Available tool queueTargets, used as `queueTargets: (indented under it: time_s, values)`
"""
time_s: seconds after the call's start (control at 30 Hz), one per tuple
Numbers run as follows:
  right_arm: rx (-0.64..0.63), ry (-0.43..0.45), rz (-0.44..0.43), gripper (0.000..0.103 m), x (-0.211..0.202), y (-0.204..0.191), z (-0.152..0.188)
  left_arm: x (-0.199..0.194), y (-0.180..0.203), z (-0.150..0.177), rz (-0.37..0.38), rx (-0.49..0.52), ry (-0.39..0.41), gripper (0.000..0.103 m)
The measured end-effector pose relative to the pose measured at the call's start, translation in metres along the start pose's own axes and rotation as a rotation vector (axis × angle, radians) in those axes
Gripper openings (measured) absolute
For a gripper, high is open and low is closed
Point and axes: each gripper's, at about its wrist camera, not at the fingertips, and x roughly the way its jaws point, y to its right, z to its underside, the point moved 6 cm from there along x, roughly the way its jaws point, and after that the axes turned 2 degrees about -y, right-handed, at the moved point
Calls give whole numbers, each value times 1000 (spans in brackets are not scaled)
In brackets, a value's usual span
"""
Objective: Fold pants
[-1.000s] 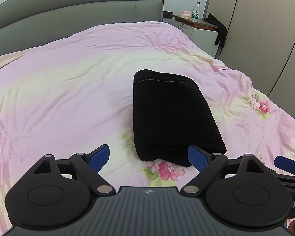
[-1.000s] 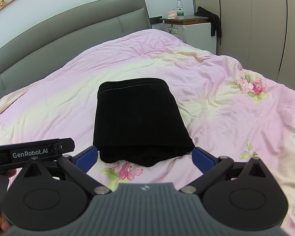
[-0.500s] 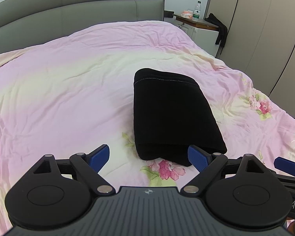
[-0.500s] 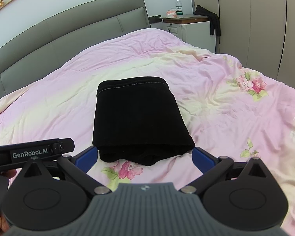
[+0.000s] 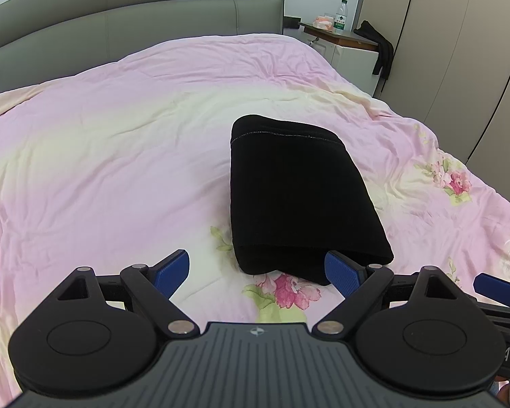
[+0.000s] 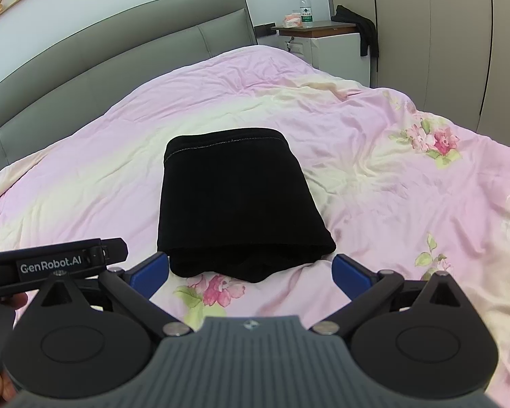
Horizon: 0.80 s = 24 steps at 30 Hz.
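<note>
Neatly folded black pants [image 5: 295,197] (layered rectangle) lie on bedspread [image 5: 119,156]; both grippers [image 5: 256,273] [image 6: 251,272] gape empty.

Black pants [image 5: 295,197] on pink-and-cream quilt [image 5: 119,156], pink flowers with green leaves printed at 6 and 3 o'clock. Grey headboard [image 6: 119,54] at 11. Blue pads [image 6: 348,273] on black grippers.

One pants bundle [image 5: 299,200] (folded), two grippers, one bottle [image 5: 340,15].
</note>
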Motion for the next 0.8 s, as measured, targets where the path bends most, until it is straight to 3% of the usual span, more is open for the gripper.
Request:
queueTargets:
  time_s: [0.8]
  values:
    - [10, -15, 1, 98, 3, 2, 2, 2, -2, 4, 0, 0, -3, 103]
